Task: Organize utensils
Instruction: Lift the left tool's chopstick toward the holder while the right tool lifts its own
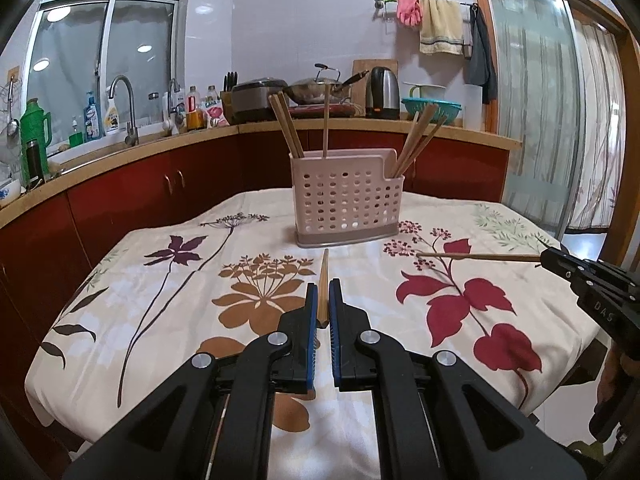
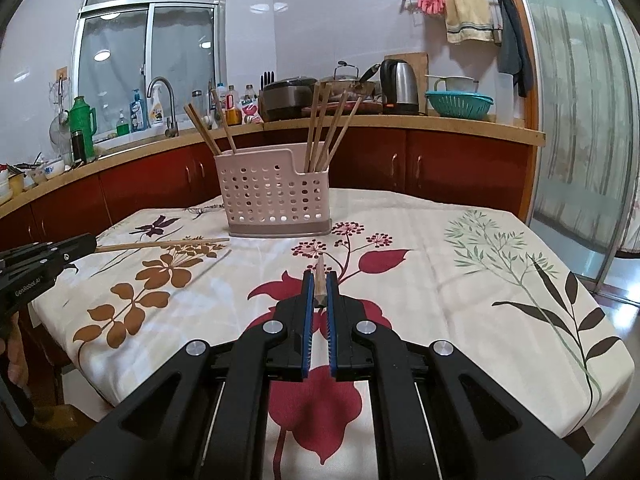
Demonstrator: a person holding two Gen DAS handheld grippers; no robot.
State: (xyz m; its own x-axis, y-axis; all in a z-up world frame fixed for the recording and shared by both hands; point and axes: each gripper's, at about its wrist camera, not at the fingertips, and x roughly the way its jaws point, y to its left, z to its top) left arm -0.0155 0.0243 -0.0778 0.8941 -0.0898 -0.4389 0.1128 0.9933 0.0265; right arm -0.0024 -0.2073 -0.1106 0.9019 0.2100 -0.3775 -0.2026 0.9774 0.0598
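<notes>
A pink perforated utensil holder (image 1: 346, 196) (image 2: 276, 192) stands on the far middle of the table, with several wooden chopsticks (image 1: 416, 140) (image 2: 324, 128) upright in its compartments. My left gripper (image 1: 323, 285) is shut on a wooden chopstick (image 1: 324, 268) that points forward at the holder, above the cloth. In the right wrist view the left gripper (image 2: 93, 243) comes in from the left, its chopstick (image 2: 164, 244) reaching right. My right gripper (image 2: 320, 278) is shut on another chopstick (image 2: 320, 268). From the left wrist view the right gripper (image 1: 545, 258) holds its chopstick (image 1: 476, 256) pointing left.
The table wears a white floral cloth (image 1: 160, 300) (image 2: 500, 280). Behind it runs a wooden counter (image 1: 460, 130) on red cabinets, with a sink tap (image 1: 126, 108), bottles, a wok, a kettle (image 1: 384, 92) and a teal colander (image 2: 458, 104). A glass door (image 2: 580, 100) stands at right.
</notes>
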